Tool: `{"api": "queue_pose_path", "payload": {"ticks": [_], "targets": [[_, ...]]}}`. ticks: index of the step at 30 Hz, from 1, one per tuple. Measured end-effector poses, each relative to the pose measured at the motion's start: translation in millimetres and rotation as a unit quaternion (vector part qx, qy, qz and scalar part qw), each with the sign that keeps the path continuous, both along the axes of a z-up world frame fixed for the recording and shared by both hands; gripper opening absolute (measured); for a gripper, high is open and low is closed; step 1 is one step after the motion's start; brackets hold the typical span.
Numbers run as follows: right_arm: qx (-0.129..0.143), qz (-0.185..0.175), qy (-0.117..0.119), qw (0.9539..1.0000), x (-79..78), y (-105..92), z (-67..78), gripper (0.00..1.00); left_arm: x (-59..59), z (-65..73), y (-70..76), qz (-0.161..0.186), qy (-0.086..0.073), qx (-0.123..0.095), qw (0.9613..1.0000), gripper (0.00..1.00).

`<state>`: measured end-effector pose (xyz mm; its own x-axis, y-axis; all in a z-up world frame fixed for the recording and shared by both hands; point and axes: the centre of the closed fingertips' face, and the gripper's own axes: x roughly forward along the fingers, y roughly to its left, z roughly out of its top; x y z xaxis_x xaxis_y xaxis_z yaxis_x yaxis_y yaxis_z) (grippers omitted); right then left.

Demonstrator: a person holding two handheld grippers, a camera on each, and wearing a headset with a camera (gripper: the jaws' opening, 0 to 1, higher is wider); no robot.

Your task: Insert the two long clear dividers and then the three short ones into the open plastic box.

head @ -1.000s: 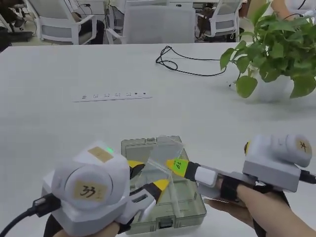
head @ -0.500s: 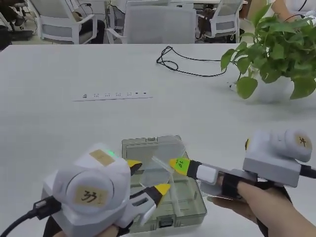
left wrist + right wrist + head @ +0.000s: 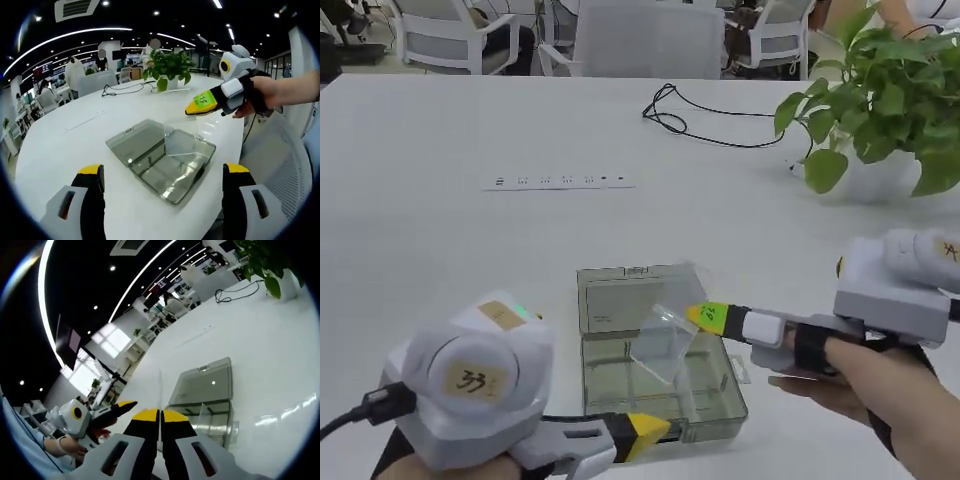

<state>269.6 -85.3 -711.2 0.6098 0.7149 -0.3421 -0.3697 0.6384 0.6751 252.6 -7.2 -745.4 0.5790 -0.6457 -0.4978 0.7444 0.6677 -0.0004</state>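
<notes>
Head view: our right gripper (image 3: 706,316) pinches a clear divider (image 3: 665,342), tilted over the open box (image 3: 615,300); our left gripper (image 3: 162,171) gapes wide near its front edge.

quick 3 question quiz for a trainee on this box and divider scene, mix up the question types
1. Fill in: the lid of the box is ____ (open or shut).
2. Pick one: the right tool is shut on
A. a cable
B. a clear divider
C. a power strip
3. True or false: the left tool is shut on the box.

Key
1. open
2. B
3. false; its jaws stand wide apart, short of the box
</notes>
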Motion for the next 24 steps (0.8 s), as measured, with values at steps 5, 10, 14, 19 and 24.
{"api": "queue_pose_path", "payload": {"ticks": [5, 10, 14, 19, 24], "targets": [[-0.013, -0.008, 0.015, 0.9998, 0.4, 3.9, 4.1, 0.02, -1.1, 0.4, 17.4, -0.008, 0.005, 0.006, 0.9999, 1.0], [-0.035, -0.006, 0.021, 0.9991, 0.7, 9.1, 5.5, 0.02, -0.8, -0.5, 34.3, -0.013, 0.007, 0.012, 0.9998, 1.0], [-0.061, -0.004, 0.032, 0.9976, 3.0, 9.6, 6.3, 0.02, 0.3, -5.7, 48.3, -0.017, 0.011, 0.017, 0.9996, 1.0], [-0.092, -0.002, 0.053, 0.9944, 7.4, 8.8, 8.9, 0.02, -1.0, -11.8, 60.9, -0.031, 0.018, 0.021, 0.9992, 1.0], [-0.107, -0.007, 0.089, 0.9902, 10.5, 9.7, 6.0, 0.02, 0.1, -15.7, 69.3, -0.046, 0.02, 0.022, 0.9985, 1.0]]}}
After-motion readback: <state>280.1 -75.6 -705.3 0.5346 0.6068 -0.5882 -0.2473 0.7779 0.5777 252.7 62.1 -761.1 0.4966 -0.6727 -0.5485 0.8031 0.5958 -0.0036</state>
